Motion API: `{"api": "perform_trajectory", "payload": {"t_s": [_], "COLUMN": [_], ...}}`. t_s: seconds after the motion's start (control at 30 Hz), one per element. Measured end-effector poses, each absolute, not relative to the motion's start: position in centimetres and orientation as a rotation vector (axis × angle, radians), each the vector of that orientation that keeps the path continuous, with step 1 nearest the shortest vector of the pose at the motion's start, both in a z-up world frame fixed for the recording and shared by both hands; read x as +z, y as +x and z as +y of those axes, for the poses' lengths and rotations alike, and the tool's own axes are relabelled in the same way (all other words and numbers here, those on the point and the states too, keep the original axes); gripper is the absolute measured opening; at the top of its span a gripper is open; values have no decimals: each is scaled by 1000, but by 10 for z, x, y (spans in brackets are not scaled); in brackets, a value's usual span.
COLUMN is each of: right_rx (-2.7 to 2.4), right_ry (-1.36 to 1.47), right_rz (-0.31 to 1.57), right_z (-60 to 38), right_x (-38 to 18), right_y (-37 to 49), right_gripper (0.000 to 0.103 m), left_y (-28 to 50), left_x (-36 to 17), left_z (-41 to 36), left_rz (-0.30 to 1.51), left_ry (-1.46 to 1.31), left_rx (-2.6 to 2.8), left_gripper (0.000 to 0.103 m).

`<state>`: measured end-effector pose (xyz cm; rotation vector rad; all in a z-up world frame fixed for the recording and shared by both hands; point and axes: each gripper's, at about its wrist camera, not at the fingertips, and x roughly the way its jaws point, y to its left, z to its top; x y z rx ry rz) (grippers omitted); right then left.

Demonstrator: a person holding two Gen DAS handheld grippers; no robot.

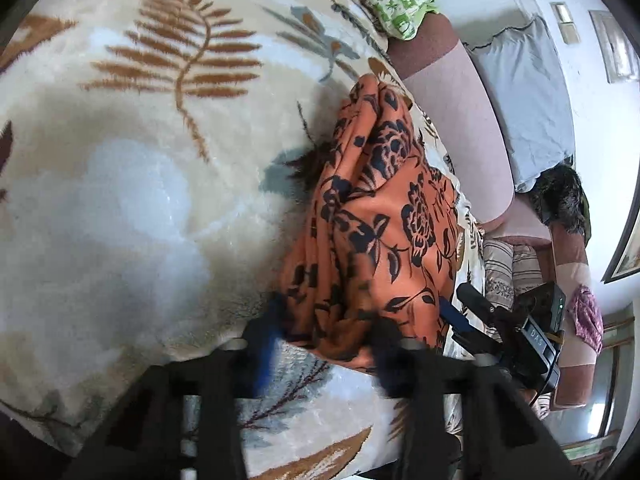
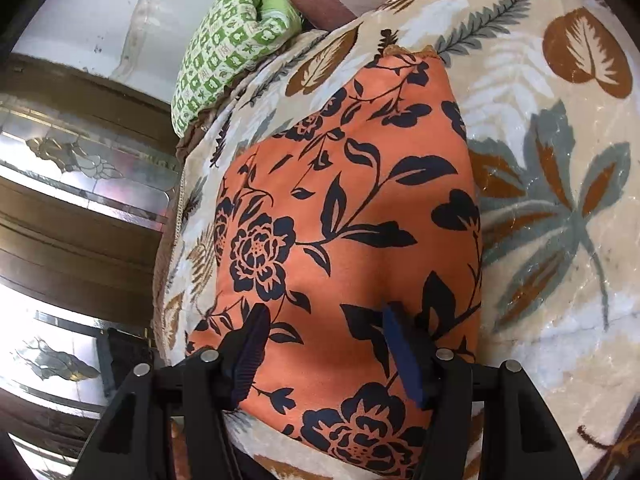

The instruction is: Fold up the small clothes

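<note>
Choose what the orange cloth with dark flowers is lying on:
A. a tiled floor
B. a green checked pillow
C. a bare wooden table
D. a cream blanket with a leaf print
D: the orange cloth lies on the cream blanket printed with brown and grey leaves; the green pillow sits apart, beyond the blanket's edge.

blanket (image 1: 120,208) lies open beside orange garment (image 2: 340,208); green pillow (image 2: 224,48) blocks the far edge.

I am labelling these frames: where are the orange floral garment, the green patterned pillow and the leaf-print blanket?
orange floral garment (image 2: 352,216): right wrist view, flat middle.
green patterned pillow (image 2: 228,52): right wrist view, its side.
leaf-print blanket (image 1: 132,200): left wrist view, bare patch.
</note>
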<state>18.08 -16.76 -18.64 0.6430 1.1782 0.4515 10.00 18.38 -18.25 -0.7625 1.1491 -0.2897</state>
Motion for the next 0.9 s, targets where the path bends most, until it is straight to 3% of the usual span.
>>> {"api": "perform_trajectory", "payload": {"t_s": [0.1, 0.2, 0.3, 0.4, 0.43, 0.47, 0.83, 0.9], "right_rx": [453, 457, 459, 463, 466, 467, 496, 505], "right_ry": [645, 649, 646, 654, 658, 656, 701, 708], "right_rz": [1178, 1184, 1190, 1191, 1189, 1188, 1176, 1172], "right_z": [-167, -167, -167, -169, -170, -170, -177, -178], "right_x": [-187, -189, -189, -190, -190, -190, -193, -193], "right_y": [182, 183, 183, 183, 183, 183, 180, 180], "right_gripper": [63, 63, 63, 63, 63, 63, 63, 63], "left_y": [95, 101, 100, 100, 105, 112, 238, 254], "left_x": [-165, -193, -176, -144, -135, -132, -179, -191], "left_z": [174, 170, 171, 170, 171, 172, 154, 151], "left_rz": [1067, 1172, 1148, 1031, 995, 984, 1185, 1211], "left_ry": [-618, -589, -582, -536, -530, -531, -540, -574], "left_rx": [-250, -195, -210, -236, -246, -248, -325, -336], "left_gripper": [26, 25, 25, 43, 59, 67, 66, 49]}}
